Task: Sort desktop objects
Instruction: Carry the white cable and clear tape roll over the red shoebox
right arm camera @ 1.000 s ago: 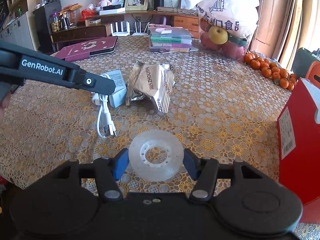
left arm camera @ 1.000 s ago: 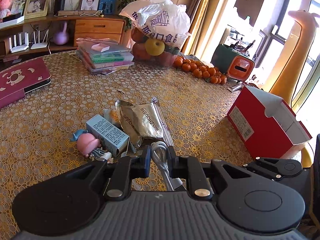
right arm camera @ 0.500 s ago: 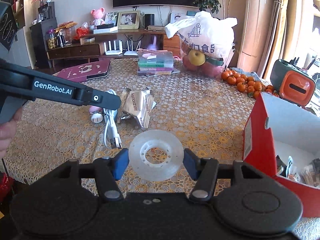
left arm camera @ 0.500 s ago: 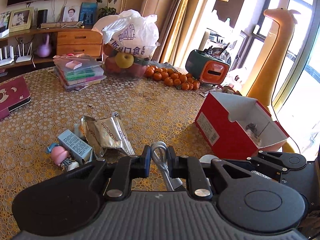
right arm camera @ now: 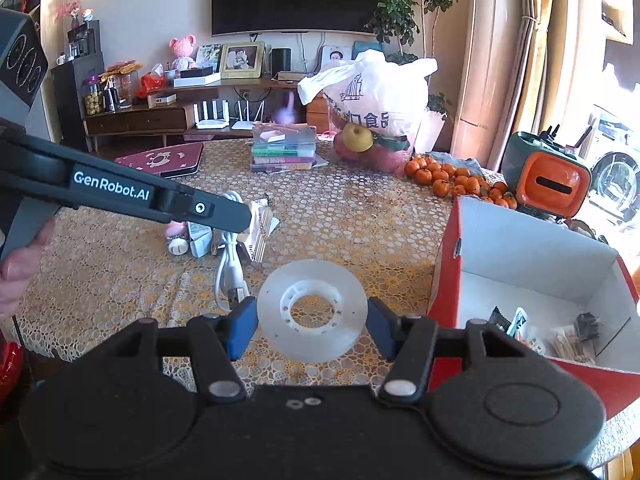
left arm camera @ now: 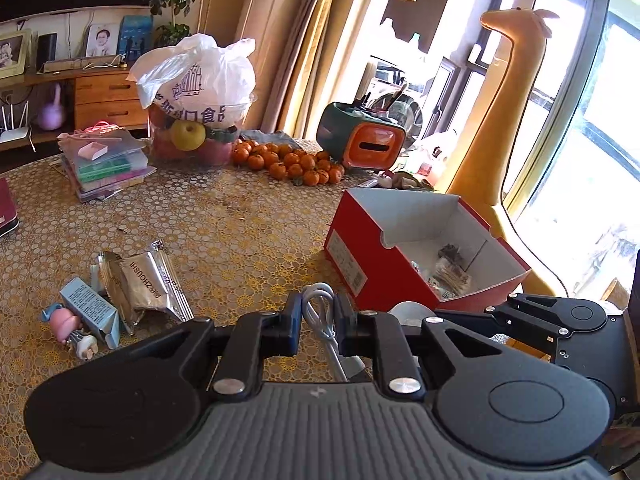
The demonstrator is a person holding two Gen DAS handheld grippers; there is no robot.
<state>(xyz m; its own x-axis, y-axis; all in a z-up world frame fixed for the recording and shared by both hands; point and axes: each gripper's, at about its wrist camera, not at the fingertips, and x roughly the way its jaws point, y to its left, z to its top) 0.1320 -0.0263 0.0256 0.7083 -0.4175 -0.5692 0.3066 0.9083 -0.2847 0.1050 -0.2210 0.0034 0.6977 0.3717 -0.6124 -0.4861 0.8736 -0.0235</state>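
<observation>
The left gripper [left arm camera: 317, 318] has its fingers [left arm camera: 291, 320] clenched on a white USB cable [left arm camera: 320, 308], w/ the loop poking out ahead of the fingertips and the rest dangling below. The right gripper [right arm camera: 312, 320] grips a clear tape roll [right arm camera: 312, 310] flat btwn its blue fingers [right arm camera: 242, 322]. The red box [right arm camera: 448, 276] sits open just right of the right fingers, above the surface [right arm camera: 360, 216]; foil packet [left arm camera: 144, 280] & blue carton [left arm camera: 90, 310] lie left of the left fingers.

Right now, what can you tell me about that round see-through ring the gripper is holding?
The tape roll is a frosted, see-through plastic ring with a white ribbed hub and an open middle. It faces the camera, pinched at its edges by the right gripper, whose blue pads touch both sides. It is lifted above the table, left of the red box.
</observation>
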